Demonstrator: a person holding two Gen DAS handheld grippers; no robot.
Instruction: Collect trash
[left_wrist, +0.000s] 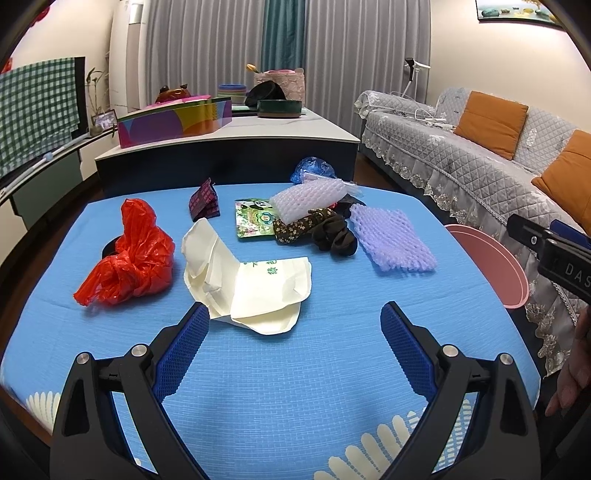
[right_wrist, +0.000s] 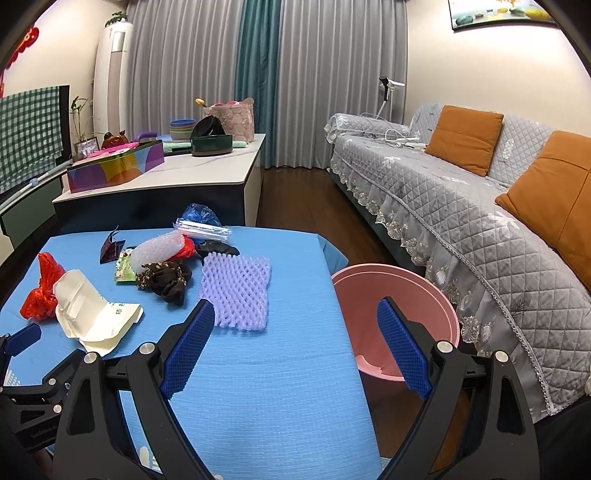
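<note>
Trash lies on a blue table (left_wrist: 277, 369): a crumpled red plastic bag (left_wrist: 133, 258), a cream paper food box (left_wrist: 243, 280), a purple foam net (left_wrist: 391, 238), a white foam net (left_wrist: 310, 197), dark cloth scraps (left_wrist: 325, 229), a panda packet (left_wrist: 255, 218) and a blue bag (left_wrist: 312, 170). My left gripper (left_wrist: 295, 314) is open and empty, its left finger beside the paper box. My right gripper (right_wrist: 295, 310) is open and empty, above the table's right edge, between the purple foam net (right_wrist: 236, 291) and a pink bin (right_wrist: 399, 314).
The pink bin (left_wrist: 491, 266) stands on the floor right of the table, against a grey sofa (right_wrist: 480, 221) with orange cushions. A counter (left_wrist: 229, 147) with a colourful box and bowls stands behind the table. My right gripper's body (left_wrist: 554, 254) shows at the left view's right edge.
</note>
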